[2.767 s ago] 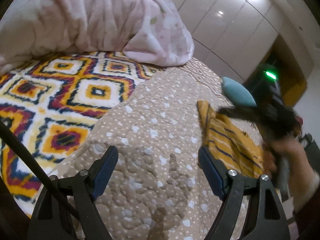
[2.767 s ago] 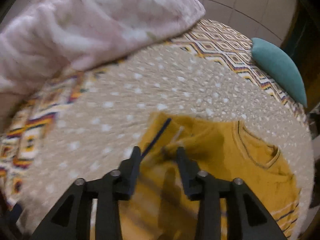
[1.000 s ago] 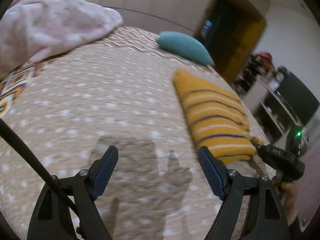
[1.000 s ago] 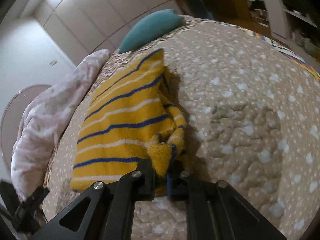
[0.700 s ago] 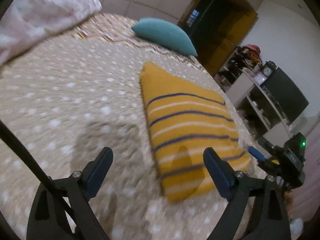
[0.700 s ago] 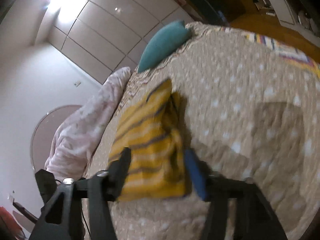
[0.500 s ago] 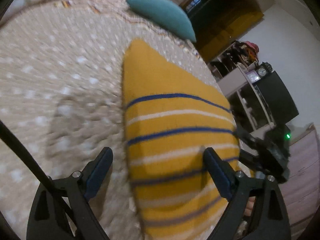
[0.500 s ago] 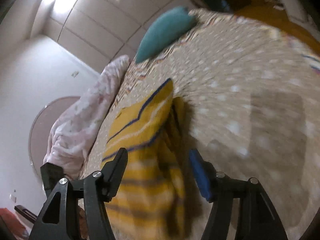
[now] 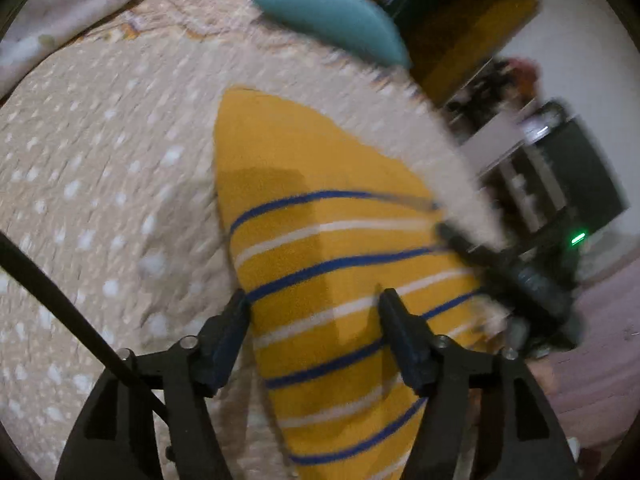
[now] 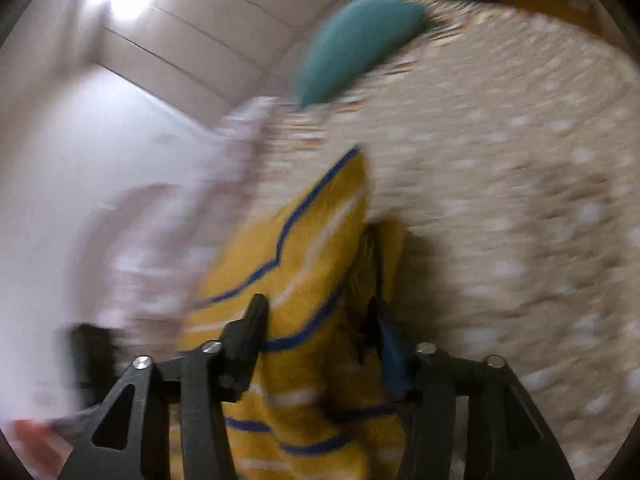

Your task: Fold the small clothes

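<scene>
A folded yellow garment with blue and white stripes [image 9: 320,248] lies on the beige dotted quilt [image 9: 100,184]. My left gripper [image 9: 314,312] is open, its fingers straddling the garment's near left part. The right gripper shows in the left wrist view [image 9: 508,268] at the garment's right edge. In the right wrist view the garment [image 10: 304,264] fills the space between the fingers of my open right gripper [image 10: 320,328], and its layered edge sits by the right finger. Both views are blurred.
A teal cushion [image 9: 332,20] lies at the far end of the bed, also in the right wrist view [image 10: 356,40]. A pink blanket [image 10: 168,216] is heaped to the left. Dark shelves and furniture [image 9: 560,168] stand past the bed's right edge.
My right gripper let go of the garment's corner and opened. Both grippers moved in over the folded garment, and their jaws have narrowed around it.
</scene>
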`<state>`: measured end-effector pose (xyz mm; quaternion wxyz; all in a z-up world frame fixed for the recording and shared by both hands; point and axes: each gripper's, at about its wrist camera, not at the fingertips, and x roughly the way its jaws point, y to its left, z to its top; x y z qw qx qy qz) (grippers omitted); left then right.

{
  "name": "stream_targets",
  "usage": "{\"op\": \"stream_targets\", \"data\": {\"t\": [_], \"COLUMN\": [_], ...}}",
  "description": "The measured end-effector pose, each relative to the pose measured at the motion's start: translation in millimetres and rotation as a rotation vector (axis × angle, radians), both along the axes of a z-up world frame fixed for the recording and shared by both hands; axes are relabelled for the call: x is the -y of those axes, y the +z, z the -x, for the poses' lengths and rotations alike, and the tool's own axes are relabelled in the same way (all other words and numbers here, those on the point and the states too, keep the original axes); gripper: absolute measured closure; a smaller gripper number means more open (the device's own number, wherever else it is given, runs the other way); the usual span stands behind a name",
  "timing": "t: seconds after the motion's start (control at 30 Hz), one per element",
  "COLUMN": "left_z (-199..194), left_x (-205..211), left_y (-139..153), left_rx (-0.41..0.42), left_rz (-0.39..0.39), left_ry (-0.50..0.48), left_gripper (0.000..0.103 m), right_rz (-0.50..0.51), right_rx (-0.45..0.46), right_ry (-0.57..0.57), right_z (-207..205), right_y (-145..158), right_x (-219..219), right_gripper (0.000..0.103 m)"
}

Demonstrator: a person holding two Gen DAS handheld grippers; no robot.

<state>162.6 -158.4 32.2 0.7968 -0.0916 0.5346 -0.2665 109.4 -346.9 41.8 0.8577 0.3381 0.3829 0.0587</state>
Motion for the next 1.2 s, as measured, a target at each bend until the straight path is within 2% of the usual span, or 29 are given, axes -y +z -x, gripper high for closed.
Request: {"op": "stream_targets", "data": {"t": [0.03, 0.1, 0.2, 0.27, 0.37, 0.43, 0.5, 0.6, 0.7, 0.8, 0.87, 0.93, 1.0, 1.1, 1.13, 1.2], "left_z": [5, 21, 45, 65, 100, 111, 128, 141, 151, 155, 156, 157, 159, 159, 159, 158], "left_x": [-4, -12, -28, -38, -55, -64, -78, -89, -99, -103, -99, -89, -81, -80, -81, -82], "left_y": [-7, -13, -6, 0, 8, 8, 5, -8, -23, -30, -32, -37, -40, -40, -41, -41], "left_rx": [-0.004, 0.008, 0.055, 0.094, 0.175, 0.207, 0.256, 0.302, 0.285, 0.298, 0.307, 0.311, 0.330, 0.333, 0.332, 0.334], "left_rz": [-0.007, 0.004, 0.026, 0.024, 0.003, -0.026, -0.071, -0.177, -0.211, -0.213, -0.226, -0.254, -0.298, -0.297, -0.291, -0.287], "left_ry": [-0.004, 0.005, 0.025, 0.031, 0.051, 0.075, 0.113, 0.156, 0.158, 0.158, 0.143, 0.105, 0.088, 0.096, 0.097, 0.097], "left_gripper": [0.034, 0.030, 0.030, 0.030, 0.029, 0.029, 0.027, 0.027, 0.027, 0.025, 0.018, 0.006, 0.004, 0.004, 0.004, 0.004], "right_rz": [-0.014, -0.036, 0.087, 0.120, 0.106, 0.094, 0.087, 0.070, 0.074, 0.106, 0.172, 0.228, 0.317, 0.517, 0.544, 0.518], "right_rx": [0.002, 0.018, 0.066, 0.118, 0.184, 0.192, 0.155, 0.030, 0.042, 0.040, 0.050, 0.050, 0.027, -0.060, -0.076, -0.111], "right_ry": [-0.001, -0.025, -0.051, -0.047, 0.001, 0.062, 0.105, 0.099, 0.085, 0.050, -0.021, -0.103, -0.178, -0.264, -0.282, -0.294], "right_z": [4, 18, 47, 70, 92, 99, 99, 107, 134, 168, 188, 203, 209, 202, 199, 190], "right_y": [-4, 0, 29, 48, 71, 72, 58, 17, 4, 9, 13, 15, 19, 13, 10, 3], "right_x": [2, 5, 4, -1, -11, -27, -42, -50, -52, -52, -44, -30, -18, -7, -3, 7], "right_gripper": [0.037, 0.036, 0.036, 0.036, 0.041, 0.043, 0.043, 0.043, 0.046, 0.046, 0.046, 0.045, 0.043, 0.043, 0.042, 0.040]}}
